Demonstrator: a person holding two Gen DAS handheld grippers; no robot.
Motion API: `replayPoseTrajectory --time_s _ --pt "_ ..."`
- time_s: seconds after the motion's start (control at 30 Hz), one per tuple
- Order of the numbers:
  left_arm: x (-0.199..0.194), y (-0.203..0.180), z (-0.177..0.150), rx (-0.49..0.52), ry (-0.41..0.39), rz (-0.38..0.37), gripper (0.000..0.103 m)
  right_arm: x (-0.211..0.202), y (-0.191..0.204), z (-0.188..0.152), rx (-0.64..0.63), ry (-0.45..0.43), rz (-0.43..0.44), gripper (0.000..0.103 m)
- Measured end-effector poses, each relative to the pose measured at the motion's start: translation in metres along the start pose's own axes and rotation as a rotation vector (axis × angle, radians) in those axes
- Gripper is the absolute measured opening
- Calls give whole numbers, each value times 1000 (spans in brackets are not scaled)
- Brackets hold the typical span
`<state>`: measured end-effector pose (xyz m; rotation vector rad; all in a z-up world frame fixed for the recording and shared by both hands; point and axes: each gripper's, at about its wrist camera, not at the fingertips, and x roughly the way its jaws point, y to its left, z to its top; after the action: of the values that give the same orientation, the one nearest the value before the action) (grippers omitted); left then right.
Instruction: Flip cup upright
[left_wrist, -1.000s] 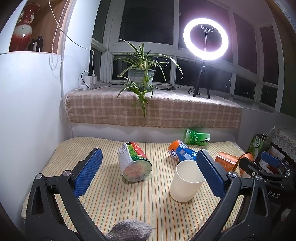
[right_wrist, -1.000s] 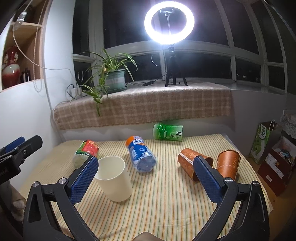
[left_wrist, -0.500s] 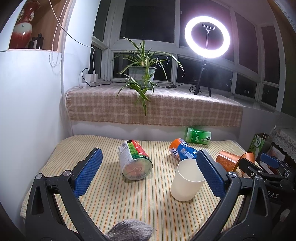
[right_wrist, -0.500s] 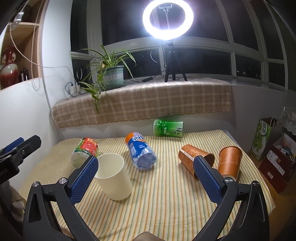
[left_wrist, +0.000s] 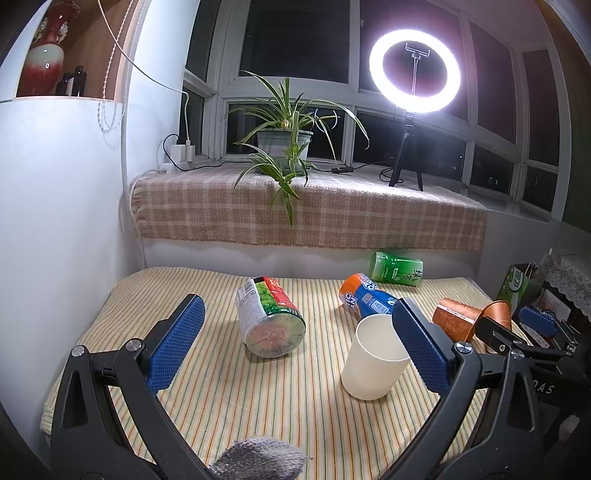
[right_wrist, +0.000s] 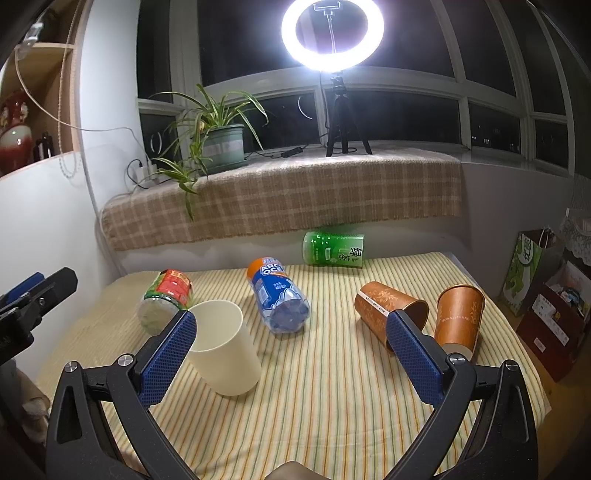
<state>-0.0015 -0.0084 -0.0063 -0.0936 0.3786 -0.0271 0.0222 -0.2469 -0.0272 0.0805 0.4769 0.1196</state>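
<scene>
1. The left gripper (left_wrist: 297, 343) with blue textured pads has its right pad overlapping the rim of the plain cream plastic cup (left_wrist: 373, 358), which stands upright, mouth up, on the yellow striped tablecloth (left_wrist: 258, 406); whether pad and rim touch cannot be told. Its jaws are spread wide and hold nothing
2. The right gripper (right_wrist: 291, 354) is likewise wide open and empty. Its left pad covers part of the cream cup (right_wrist: 225, 350), and its right pad hides part of the brown patterned paper cup lying on its side (right_wrist: 388, 306)
3. Only the right wrist view shows the second brown paper cup standing upright (right_wrist: 458, 317) in full, just beside the lying one; its lettering is too small to read. In the left wrist view the right gripper's frame hides most of it
4. The blue bottle with an orange cap (right_wrist: 277, 295), lying down, reads "ARC OCE", the rest cut off. The green bottle on its side (right_wrist: 332, 249) at the far edge carries Chinese characters. The red-and-green labelled container (left_wrist: 269, 321) lies with its clear end toward the left camera; its print is illegible
5. A knitted grey shape (left_wrist: 258, 461) is cut off at the left view's bottom edge
</scene>
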Motion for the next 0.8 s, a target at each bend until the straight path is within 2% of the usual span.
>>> replayPoseTrajectory --time_s 0.8 --pt "1 2 -1 -2 2 1 103 4 -1 -1 5 16 0 102"
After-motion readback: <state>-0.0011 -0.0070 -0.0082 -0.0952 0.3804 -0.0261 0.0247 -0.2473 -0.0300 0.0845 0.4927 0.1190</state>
